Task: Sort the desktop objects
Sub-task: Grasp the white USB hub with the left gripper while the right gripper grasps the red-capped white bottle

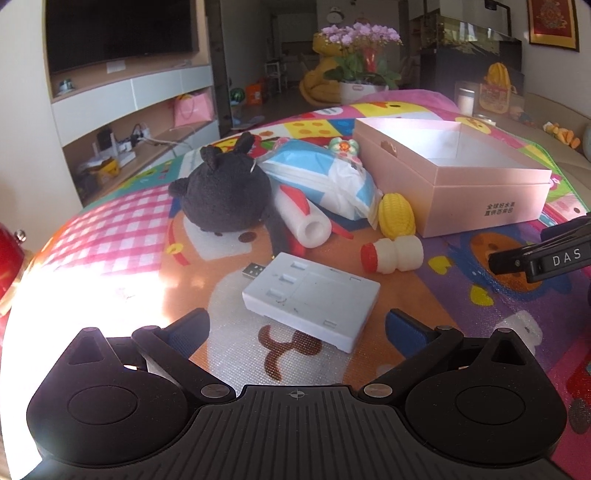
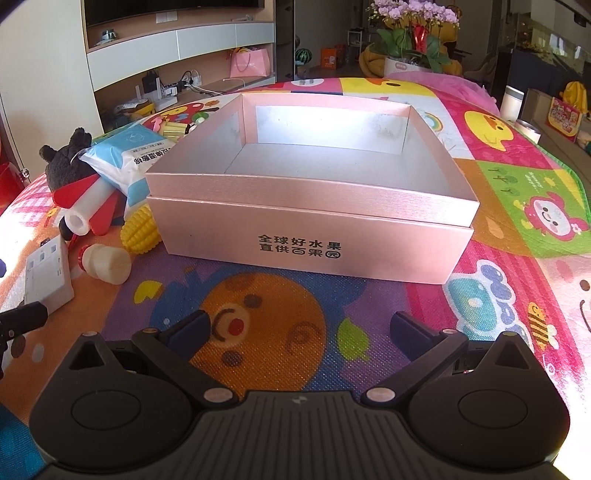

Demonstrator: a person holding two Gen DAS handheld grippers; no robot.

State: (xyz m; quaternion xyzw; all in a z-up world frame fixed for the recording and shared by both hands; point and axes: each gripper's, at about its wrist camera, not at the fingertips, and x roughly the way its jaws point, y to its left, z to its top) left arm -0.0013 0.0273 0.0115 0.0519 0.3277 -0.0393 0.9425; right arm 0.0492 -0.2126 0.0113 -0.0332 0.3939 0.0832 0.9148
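Both grippers gape wide, holding nothing; left gripper (image 1: 295, 328) faces the white adapter block (image 1: 312, 299); right gripper (image 2: 301, 328) faces the empty pink box (image 2: 306, 243) on the patterned mat (image 2: 266, 314)

You're in a living room: dark TV (image 1: 118, 33) on the left wall over a white and wood shelf unit (image 1: 129, 110), with a pink gift bag (image 2: 249, 62) and a tangle of chargers on its lower shelves. Straight back a doorway opens to a dim hall, with a pot of purple orchids (image 2: 415, 22) and a yellow plush seat beside it. Right side has dark cabinets (image 1: 476, 48) and a red framed picture (image 1: 553, 23); strong sunlight falls from the left onto the colourful cartoon mat on the surface (image 2: 517, 177).
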